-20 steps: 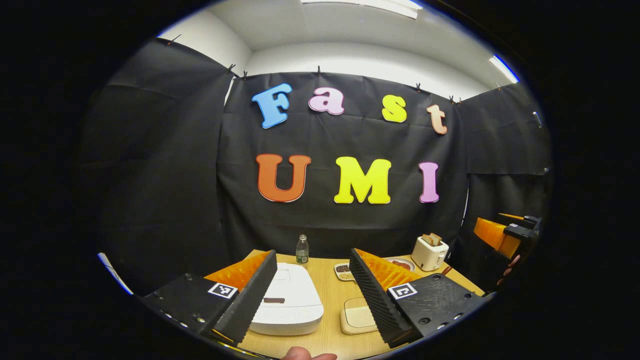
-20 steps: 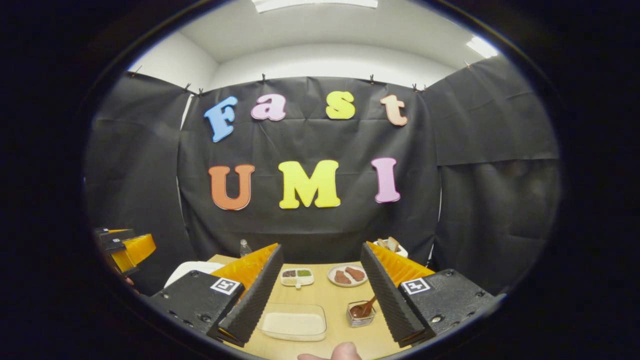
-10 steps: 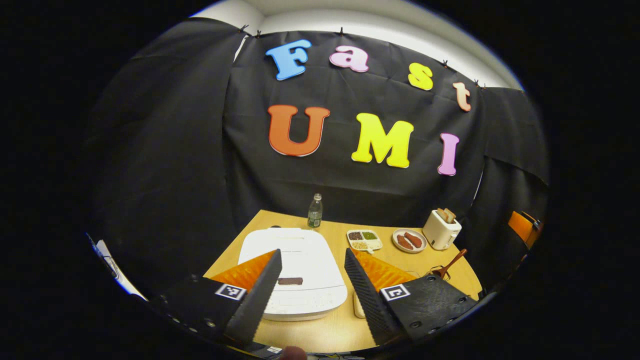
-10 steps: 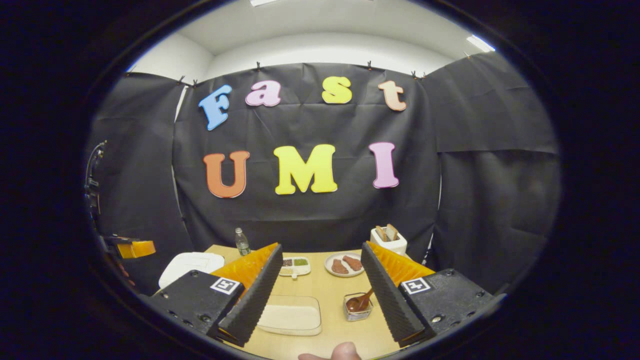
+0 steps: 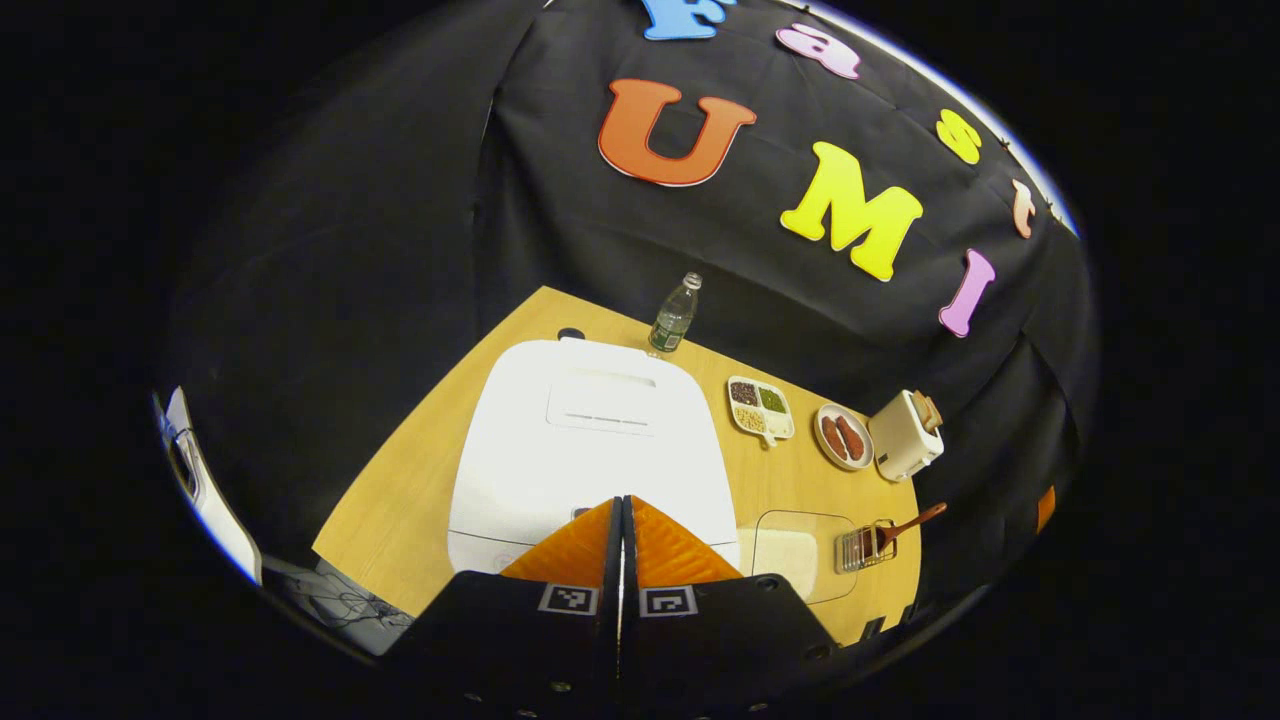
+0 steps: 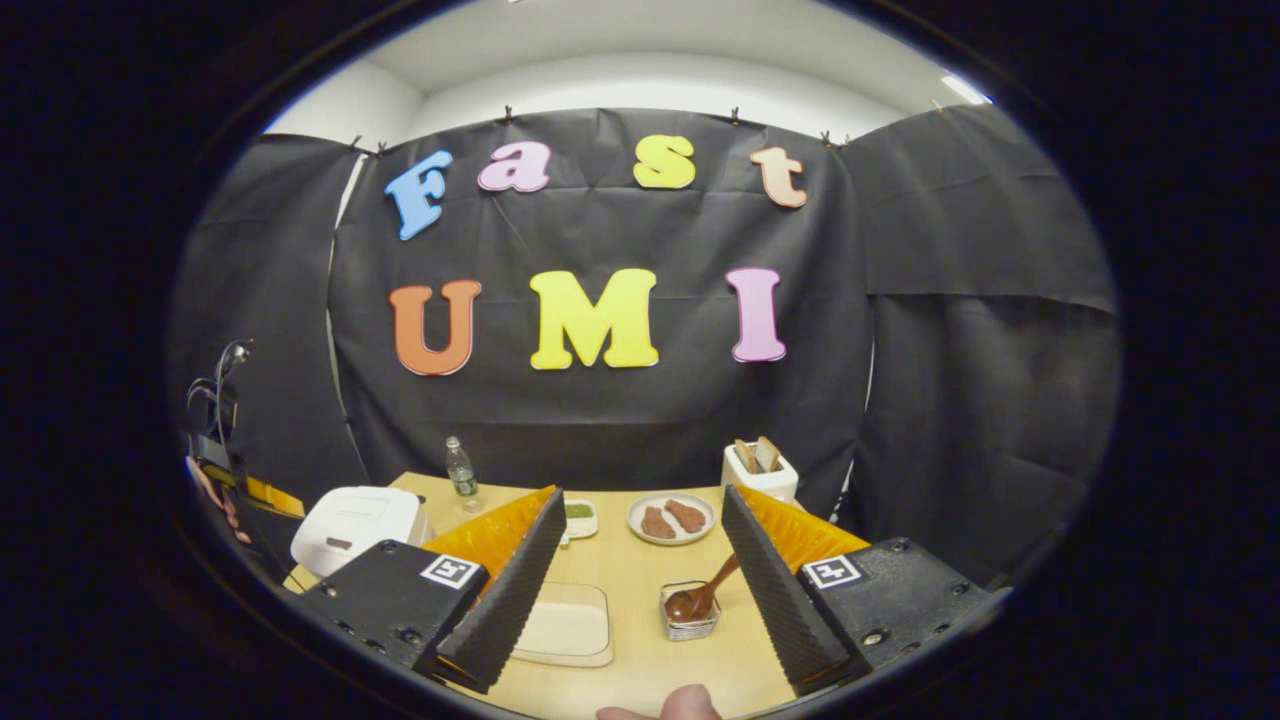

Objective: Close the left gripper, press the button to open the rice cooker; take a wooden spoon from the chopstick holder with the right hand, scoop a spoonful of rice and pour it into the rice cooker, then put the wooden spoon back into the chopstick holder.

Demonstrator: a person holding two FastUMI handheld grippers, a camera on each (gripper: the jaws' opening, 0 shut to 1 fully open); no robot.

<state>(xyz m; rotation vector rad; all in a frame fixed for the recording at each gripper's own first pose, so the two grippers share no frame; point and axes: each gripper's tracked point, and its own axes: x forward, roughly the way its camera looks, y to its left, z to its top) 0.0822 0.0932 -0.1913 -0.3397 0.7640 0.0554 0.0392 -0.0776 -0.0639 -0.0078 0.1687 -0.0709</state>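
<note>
In the left gripper view the white rice cooker (image 5: 590, 440) sits lid down on the wooden table (image 5: 400, 500). My left gripper (image 5: 622, 515) is shut with nothing held, its tips over the cooker's front edge. To the right lie a clear box of rice (image 5: 795, 550) and a wire chopstick holder (image 5: 862, 547) with a wooden spoon (image 5: 905, 525). In the right gripper view my right gripper (image 6: 640, 570) stands open above the table, with the rice box (image 6: 565, 625) and the holder (image 6: 688, 612) with the spoon (image 6: 700, 595) between its fingers. The cooker (image 6: 350, 522) is at the left.
A water bottle (image 5: 675, 315) stands behind the cooker. A divided dish of grains (image 5: 760, 408), a plate of sausages (image 5: 843, 437) and a white toaster (image 5: 903, 435) line the table's far side. A fingertip (image 6: 685, 705) shows at the bottom of the right gripper view.
My left gripper has shut and tilted down over the rice cooker's front. The right gripper has risen slightly and stays open.
</note>
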